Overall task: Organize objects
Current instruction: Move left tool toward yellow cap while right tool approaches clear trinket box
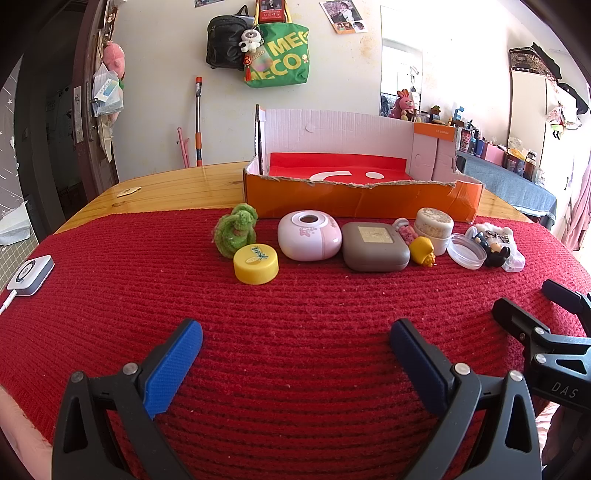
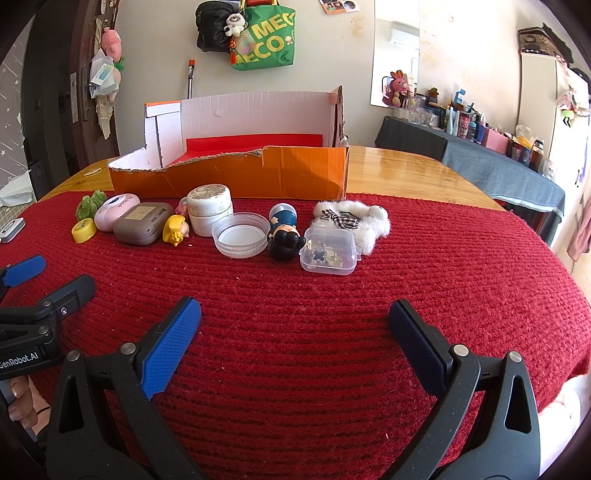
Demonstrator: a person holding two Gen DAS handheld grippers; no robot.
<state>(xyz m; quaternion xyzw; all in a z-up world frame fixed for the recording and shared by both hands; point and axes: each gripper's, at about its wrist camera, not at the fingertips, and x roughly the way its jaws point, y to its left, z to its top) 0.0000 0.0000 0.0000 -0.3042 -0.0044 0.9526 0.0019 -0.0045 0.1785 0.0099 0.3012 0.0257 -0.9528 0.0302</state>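
I see the left gripper (image 1: 295, 339) and right gripper (image 2: 295, 321) both spread wide, empty, hovering over the red mat (image 1: 295, 295). The small objects sit in a row just in front of the orange box (image 1: 354, 199): yellow tin (image 1: 255, 264), grey case (image 1: 375, 246), clear box (image 2: 328, 254).

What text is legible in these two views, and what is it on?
"MEG" over "ECO", partly cut off: green tote bag on the wall.
"DAS": right gripper body, in the left wrist view.
"GenRobot.AI", first letter partly cut off: left gripper body, in the right wrist view.
Too small or blurred: script on the pink case, print on the yellow lid, label on the orange box, wall photos.
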